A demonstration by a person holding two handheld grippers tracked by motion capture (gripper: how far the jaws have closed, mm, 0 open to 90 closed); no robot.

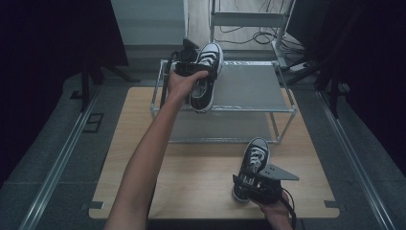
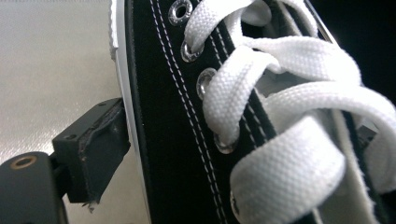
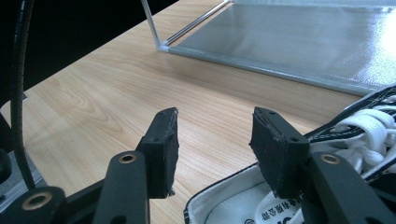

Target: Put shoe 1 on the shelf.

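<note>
Dark surroundings and grey floor rails frame a pale wooden worktop carrying a two-tier wire rack at its far side. Left gripper, jaws clamped on a black sneaker, holds it over the rack's top shelf, left of the open mesh. Right gripper, jaws about half open and pressing nothing, stands over the second sneaker's heel collar near the worktop's front edge.

Your wooden table bears a metal rack and one sneaker. Another sneaker is at the rack's top shelf.

Left claw clamped, arm outstretched, right claw agape
</note>
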